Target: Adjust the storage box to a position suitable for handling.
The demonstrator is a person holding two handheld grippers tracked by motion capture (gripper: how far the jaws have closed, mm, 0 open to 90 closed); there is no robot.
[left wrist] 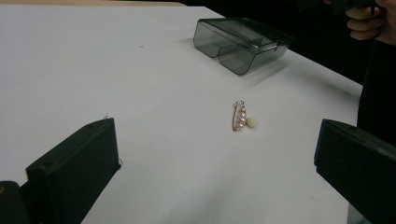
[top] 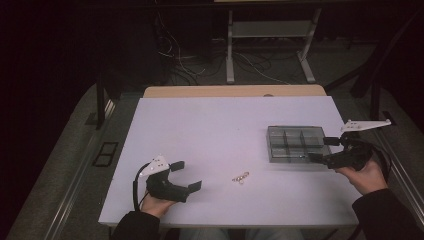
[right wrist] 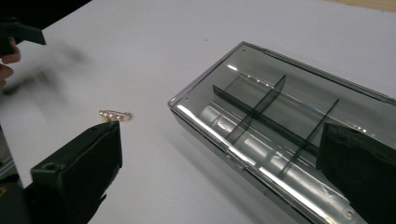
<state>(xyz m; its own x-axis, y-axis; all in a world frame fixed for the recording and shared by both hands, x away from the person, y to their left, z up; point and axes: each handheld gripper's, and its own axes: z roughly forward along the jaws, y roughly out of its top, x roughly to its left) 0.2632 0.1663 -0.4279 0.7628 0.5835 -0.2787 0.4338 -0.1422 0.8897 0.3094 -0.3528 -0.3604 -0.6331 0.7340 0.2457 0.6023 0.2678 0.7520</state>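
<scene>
Brooch: small gold safety-pin brooch with a row of pale pearl beads (top: 240, 177) (left wrist: 241, 117) (right wrist: 116, 115), lying flat on the white table, near the front edge, between the two grippers and touching neither.
Left gripper: black two-jaw left gripper (top: 186, 175) to the left of the brooch, jaws spread wide with nothing between them, pointed toward the brooch.
Box: smoky grey transparent plastic compartment box (top: 295, 143) (left wrist: 240, 42) (right wrist: 285, 126), right and farther back, well apart from the brooch, with dividers inside.
Right gripper: black two-jaw right gripper (top: 323, 149) at the box's right side, jaws apart, gripping nothing.
Table: white rectangular tabletop (top: 210, 130).
</scene>
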